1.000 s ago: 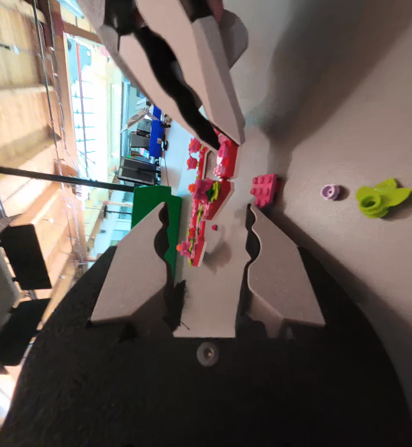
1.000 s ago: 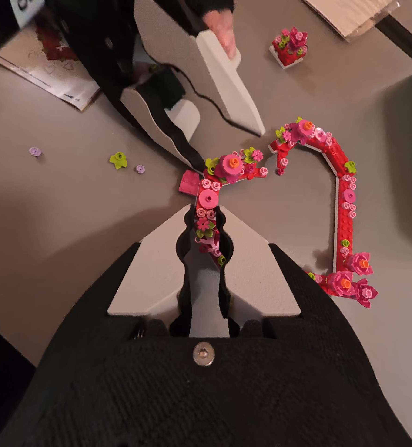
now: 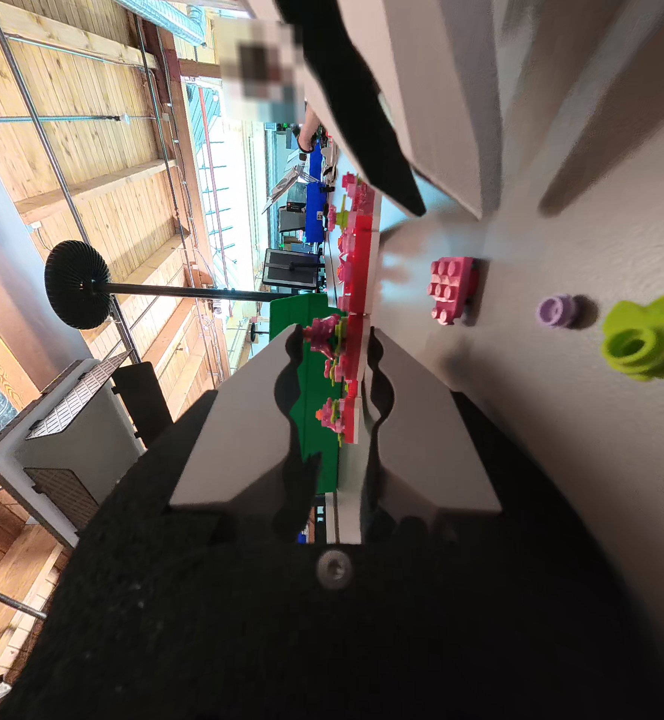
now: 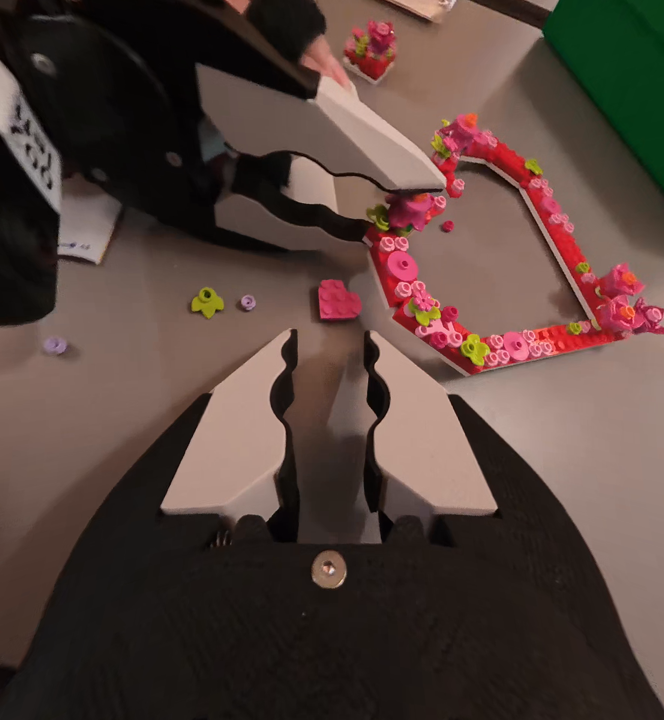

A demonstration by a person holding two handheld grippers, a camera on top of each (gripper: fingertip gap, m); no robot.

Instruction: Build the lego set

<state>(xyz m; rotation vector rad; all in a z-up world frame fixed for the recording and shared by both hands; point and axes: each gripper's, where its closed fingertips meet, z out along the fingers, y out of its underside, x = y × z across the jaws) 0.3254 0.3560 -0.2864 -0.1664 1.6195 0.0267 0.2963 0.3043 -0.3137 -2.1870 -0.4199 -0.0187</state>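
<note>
Now that the right gripper has let go of the left arm of the red heart frame, which it clamped a second ago, it hangs back over the near part of the table with its jaws apart and nothing between them. The frame lies flat to the right of centre. Its two halves, apart at the near corner before, now look joined there. The far notch of the heart is still open, with a loose red stud lying just inside it.

The left gripper has moved onto the far end of that left arm and straddles the big pink flower there. One finger lies against the white underside, but green shows between the other finger and the bricks (so I cannot tell whether it truly pinches). My judgement is that the near joint is done and closing the notch is what remains.

Only the right wrist view shows the whole outline, the small flower cluster at the far edge, and a second lilac stud off to the left. The left wrist view looks along the frame edge-on and shows its layering. Both views catch the pink heart plate, lime leaf and lilac stud left of the frame, untouched.
</note>
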